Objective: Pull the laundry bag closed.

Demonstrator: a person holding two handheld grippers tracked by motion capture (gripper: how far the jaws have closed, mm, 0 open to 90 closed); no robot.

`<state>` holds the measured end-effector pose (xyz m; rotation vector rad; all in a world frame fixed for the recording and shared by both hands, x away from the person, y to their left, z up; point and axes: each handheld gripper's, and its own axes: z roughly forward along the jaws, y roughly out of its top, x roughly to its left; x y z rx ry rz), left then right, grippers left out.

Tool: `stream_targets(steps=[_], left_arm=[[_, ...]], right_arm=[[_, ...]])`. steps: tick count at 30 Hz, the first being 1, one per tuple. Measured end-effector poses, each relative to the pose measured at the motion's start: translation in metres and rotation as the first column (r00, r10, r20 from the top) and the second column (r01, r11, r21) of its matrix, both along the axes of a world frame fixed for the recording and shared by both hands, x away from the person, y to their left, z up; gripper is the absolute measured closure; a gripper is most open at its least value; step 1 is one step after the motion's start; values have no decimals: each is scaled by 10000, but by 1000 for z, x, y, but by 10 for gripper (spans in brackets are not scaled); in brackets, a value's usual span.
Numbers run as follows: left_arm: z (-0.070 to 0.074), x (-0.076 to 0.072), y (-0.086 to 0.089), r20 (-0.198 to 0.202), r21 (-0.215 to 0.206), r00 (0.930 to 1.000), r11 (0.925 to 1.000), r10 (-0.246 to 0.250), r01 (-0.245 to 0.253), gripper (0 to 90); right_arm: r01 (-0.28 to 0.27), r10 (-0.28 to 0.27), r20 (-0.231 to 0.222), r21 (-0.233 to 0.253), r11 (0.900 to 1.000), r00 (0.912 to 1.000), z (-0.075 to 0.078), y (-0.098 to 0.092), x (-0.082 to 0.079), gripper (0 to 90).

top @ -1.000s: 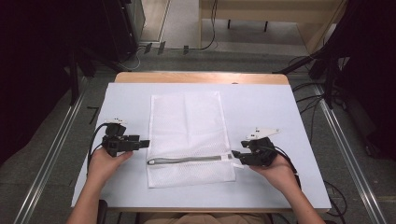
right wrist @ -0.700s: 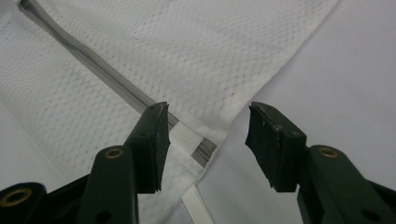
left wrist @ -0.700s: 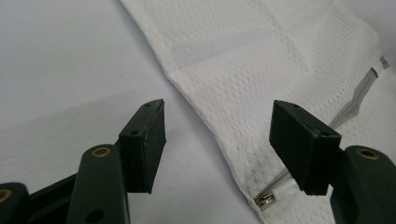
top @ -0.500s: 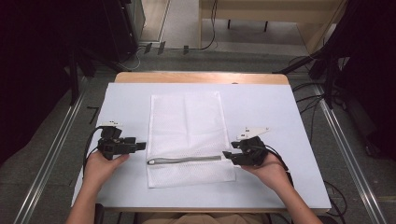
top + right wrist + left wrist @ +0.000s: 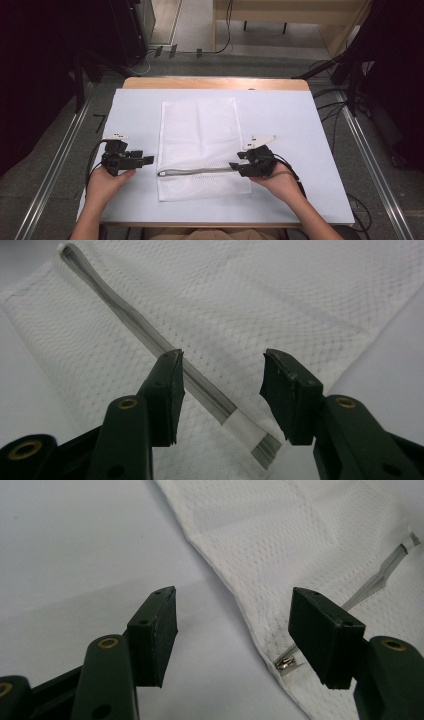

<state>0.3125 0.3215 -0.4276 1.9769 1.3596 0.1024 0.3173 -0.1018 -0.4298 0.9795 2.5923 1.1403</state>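
Forearms enter from the near edge of the high view, each hand wrapped round a black two-jaw gripper. The left gripper (image 5: 148,160) lies on the pale blue-white table cover (image 5: 300,130), just beside the left edge of the white mesh laundry bag (image 5: 200,130), its jaws pointing toward the bag and apart from it. In the left gripper view those jaws stand wide open with nothing between them but bare cover and the bag's hem; a small metal zipper pull (image 5: 286,663) sits at the bag's edge close to the inner face of the right-hand jaw, and whether they touch cannot be told. The right gripper (image 5: 234,166) rests over the bag's right side, at the right end of the grey zipper strip (image 5: 200,171) that runs across the bag's near portion. In the right gripper view its jaws are also spread wide, holding nothing, and the zipper strip (image 5: 150,335) passes diagonally between them, running close under the left-hand jaw, with its taped end lying low between the two jaws. Farther off, the bag lies flat and lengthwise down the middle of the cover, with a light wooden table edge (image 5: 215,83) showing beyond the cover.
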Motion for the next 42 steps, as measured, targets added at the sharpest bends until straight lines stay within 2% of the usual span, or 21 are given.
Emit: stream_targets(steps=[2,6,17,29,36,42], left_arm=[[0,-1,0,-16,16,10000,10000,-12,12,367],[1,-3,-1,103,45,9999,10000,-13,13,368],[1,-4,0,106,0,9999,10000,-5,5,370],[2,-3,4,176,5,9997,9999,158,-158,369],[2,-1,2,237,256,9996,9996,137,-143,370],[2,1,2,244,172,9996,9997,164,-168,370]], right_arm=[[-146,148,-99,160,9998,9998,1,2,1,536],[-87,91,-110,294,9995,9999,6,5,4,547],[-539,538,57,185,9984,9985,18,34,7,571],[-1070,1069,45,175,9941,9943,20,67,8,585],[-1307,1309,-81,242,9911,9914,19,81,7,618],[-1501,1506,-167,268,9883,9885,18,94,7,621]])
